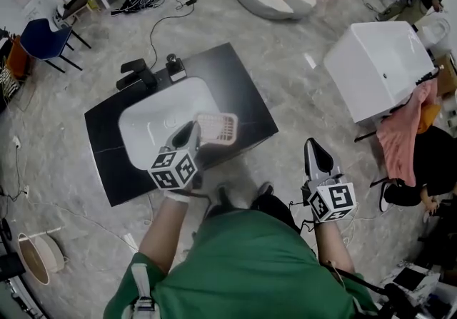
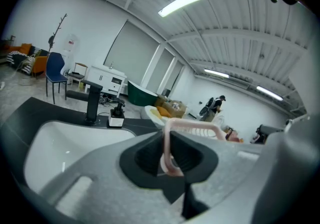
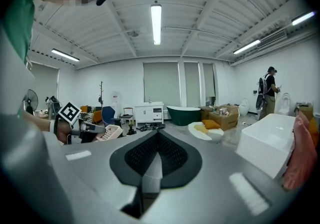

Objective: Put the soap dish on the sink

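A pink slotted soap dish (image 1: 218, 128) hangs over the front right rim of the white sink basin (image 1: 150, 128), which is set in a black countertop (image 1: 239, 82). My left gripper (image 1: 194, 130) is shut on the dish's near rim. In the left gripper view the pink rim (image 2: 192, 127) runs between the pads, with the basin (image 2: 65, 140) to the left below. My right gripper (image 1: 317, 154) is shut and empty, over the floor to the right of the counter. The right gripper view shows the dish (image 3: 111, 132) at far left.
A black faucet (image 1: 139, 73) and a soap dispenser (image 1: 175, 66) stand behind the basin. A white tub (image 1: 378, 68) sits at the right with pink cloth (image 1: 407, 132) beside it. A blue chair (image 1: 43, 39) is at far left. A cable (image 1: 161, 25) crosses the floor.
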